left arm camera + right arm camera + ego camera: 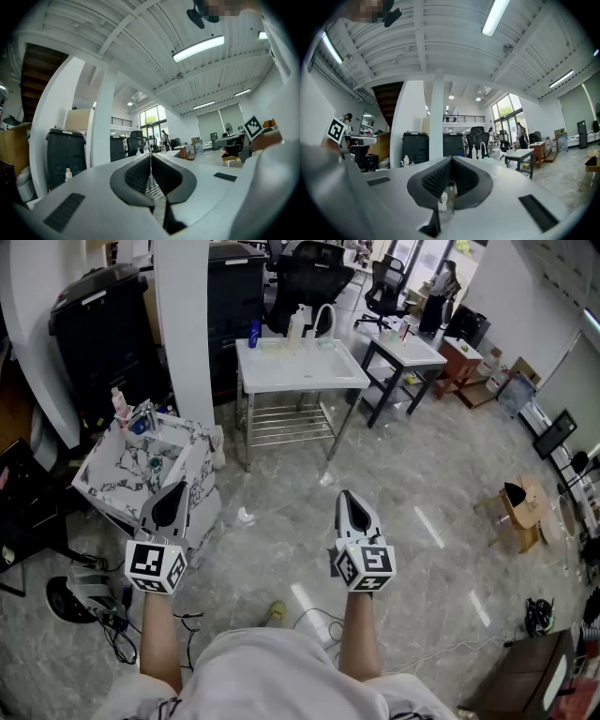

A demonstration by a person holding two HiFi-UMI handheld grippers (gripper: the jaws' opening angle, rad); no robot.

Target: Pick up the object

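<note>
Marble sink (105, 489) carries bottles (121, 409); left gripper (176, 489), right gripper (347, 497) closed.

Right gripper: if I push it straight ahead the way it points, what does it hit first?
The right gripper likely meets the white table first, across open floor; depth unclear.

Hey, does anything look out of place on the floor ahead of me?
Yes: a small clear bottle sits alone on the floor tiles, in front of the white table, away from everything else. Loose cables also trail near your feet.
</note>
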